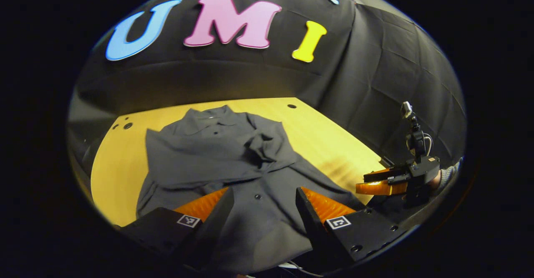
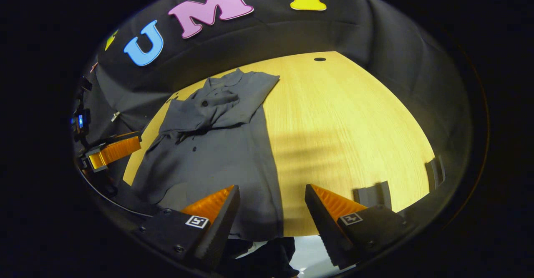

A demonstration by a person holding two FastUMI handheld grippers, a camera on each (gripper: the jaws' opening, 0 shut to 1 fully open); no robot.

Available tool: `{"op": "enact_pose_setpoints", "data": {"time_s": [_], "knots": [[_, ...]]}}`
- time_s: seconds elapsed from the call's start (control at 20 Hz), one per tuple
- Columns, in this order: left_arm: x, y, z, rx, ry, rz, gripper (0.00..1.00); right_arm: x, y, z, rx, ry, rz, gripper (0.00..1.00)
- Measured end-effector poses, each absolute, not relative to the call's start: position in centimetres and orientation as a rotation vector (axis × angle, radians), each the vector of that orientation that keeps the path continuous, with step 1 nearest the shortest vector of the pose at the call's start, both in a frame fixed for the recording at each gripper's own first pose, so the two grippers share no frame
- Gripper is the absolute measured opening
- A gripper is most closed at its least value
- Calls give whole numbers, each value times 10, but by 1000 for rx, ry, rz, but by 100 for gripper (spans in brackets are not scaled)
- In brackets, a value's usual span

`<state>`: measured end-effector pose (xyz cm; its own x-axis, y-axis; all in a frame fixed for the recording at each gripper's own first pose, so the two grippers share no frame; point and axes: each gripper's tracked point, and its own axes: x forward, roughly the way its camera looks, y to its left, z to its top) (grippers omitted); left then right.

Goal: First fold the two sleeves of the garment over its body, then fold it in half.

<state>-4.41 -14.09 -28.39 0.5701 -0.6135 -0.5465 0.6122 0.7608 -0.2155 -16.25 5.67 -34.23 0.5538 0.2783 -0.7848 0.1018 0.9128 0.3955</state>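
On the table [image 2: 354, 115], toward its left half: one dark buttoned shirt [image 1: 217, 161], laid flat, collar [image 1: 208, 117] at the far edge, hem at the near edge, where some cloth seems to hang over.

Sleeves: both appear folded across the chest. In the left gripper view one lies as a flat band from the left shoulder; the other ends in a bunched cuff [image 1: 265, 142] near the middle, wrinkled and not flat. Judged: sleeve step about done, half-fold not yet begun.

Left gripper [image 1: 263, 205]: jaws spread, nothing between them, poised over the near part of the shirt, about on the button line. Whether the tips touch the cloth cannot be told.

Right gripper [image 2: 272, 203]: jaws spread, empty, over the shirt's near right edge; one finger above cloth, the other above bare wood. It also appears at the right of the left gripper view [image 1: 386, 182], held just off the table's right side by a hand.

Table: light wood, holes at the far edge, small dark fittings [image 2: 371, 194] at the near right edge, clear of the work.

Handling notes, as judgement:
- Take the hem at its two near corners, one gripper each, pinching all layers.
- The left gripper sits too central; it would do better moved out to the near left corner.
- Lift low and together, carry toward the collar, keeping the hem taut between the grippers so the sleeves stay trapped.
- The bunched cuff may make a lump; flattening it first would give a cleaner fold.
- Match hem to shoulders before letting go.
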Motion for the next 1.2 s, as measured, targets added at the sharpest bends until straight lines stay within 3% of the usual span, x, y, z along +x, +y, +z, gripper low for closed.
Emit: {"op": "enact_pose_setpoints", "data": {"time_s": [0.75, 1.2], "knots": [[-71, 67, -374, 3, 839, -345, 96, -175, 76, -363, 361, 1074, 57, 97], [-80, 98, -425, 35, 988, -287, 96, -182, 94, -373, 363, 1120, 65, 98]]}}
